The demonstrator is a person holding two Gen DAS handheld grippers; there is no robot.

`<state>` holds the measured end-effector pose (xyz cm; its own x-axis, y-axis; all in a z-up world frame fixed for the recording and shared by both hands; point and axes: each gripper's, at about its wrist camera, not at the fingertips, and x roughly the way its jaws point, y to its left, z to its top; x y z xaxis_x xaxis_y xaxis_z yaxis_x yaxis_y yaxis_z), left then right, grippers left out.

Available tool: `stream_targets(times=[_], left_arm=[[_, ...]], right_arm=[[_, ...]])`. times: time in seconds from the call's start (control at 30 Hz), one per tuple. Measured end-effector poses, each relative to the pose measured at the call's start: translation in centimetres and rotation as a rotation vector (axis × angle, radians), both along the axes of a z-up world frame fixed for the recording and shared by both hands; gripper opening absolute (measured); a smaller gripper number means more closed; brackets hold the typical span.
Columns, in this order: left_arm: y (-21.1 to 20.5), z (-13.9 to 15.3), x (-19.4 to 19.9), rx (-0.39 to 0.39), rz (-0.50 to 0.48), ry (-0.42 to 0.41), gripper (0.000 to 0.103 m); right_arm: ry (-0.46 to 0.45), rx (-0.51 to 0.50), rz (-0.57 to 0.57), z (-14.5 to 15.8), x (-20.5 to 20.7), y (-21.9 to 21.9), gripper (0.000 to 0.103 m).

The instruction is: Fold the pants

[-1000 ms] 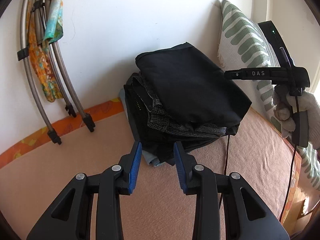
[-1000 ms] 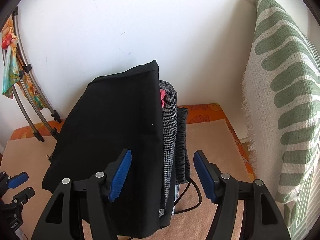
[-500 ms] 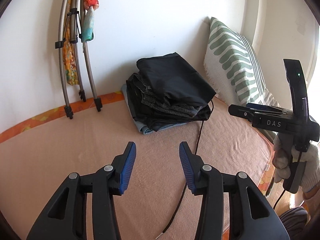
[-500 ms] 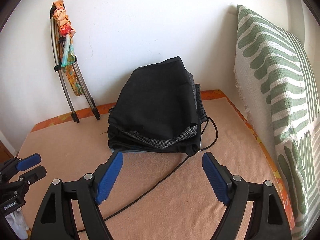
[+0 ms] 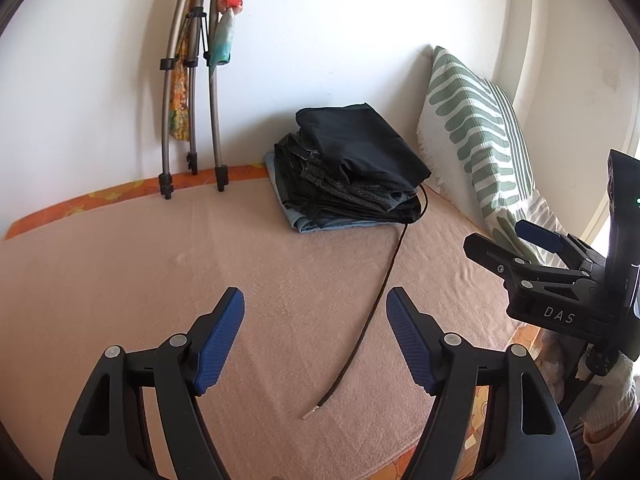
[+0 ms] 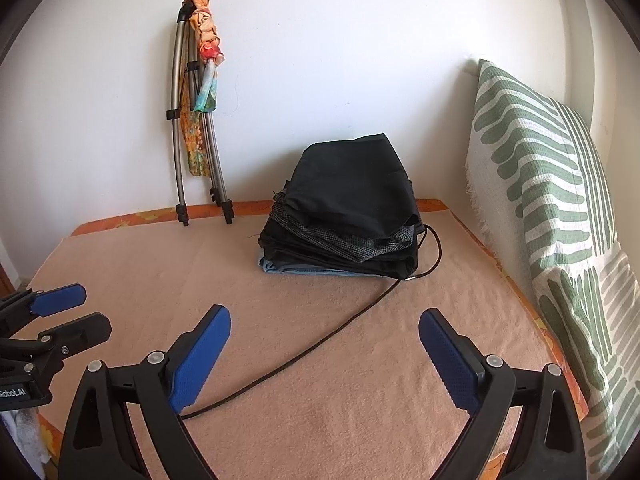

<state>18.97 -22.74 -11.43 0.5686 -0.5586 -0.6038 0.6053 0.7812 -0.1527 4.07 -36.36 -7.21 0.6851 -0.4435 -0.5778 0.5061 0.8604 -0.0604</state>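
- Left claw (image 5: 314,336): jaws wide, just been opening, nothing between them
- Right claw (image 6: 324,354): same
- Folded black pants (image 6: 352,184) top the clothes stack at the bed's (image 6: 360,400) far edge

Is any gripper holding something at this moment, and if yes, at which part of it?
Nothing is held. The left gripper and right gripper have just been opening, with nothing between the jaws; the folded pants stack lies apart.

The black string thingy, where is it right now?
In the right wrist view the black cord trails across the pink blanket, from the folded pants pile by the wall toward the near edge, passing between pile and tongs.
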Motion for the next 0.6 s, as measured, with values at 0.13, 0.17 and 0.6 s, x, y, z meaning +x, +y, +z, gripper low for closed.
stream_targets(times=[0.13, 0.17, 0.6], left_arm=[[0.9, -0.2, 0.3, 0.016, 0.046, -0.006, 0.074], [1.2, -0.2, 0.3, 0.018, 0.055, -0.007, 0.074], [3.0, 0.8, -0.8, -0.001, 0.099, -0.035, 0.074]], right_arm=[[-0.026, -0.051, -0.008, -0.7, 0.3, 1.0, 0.103], [-0.024, -0.033, -0.006, -0.9, 0.4, 1.0, 0.103], [-0.092, -0.004, 0.015, 0.7, 0.5, 1.5, 0.103]])
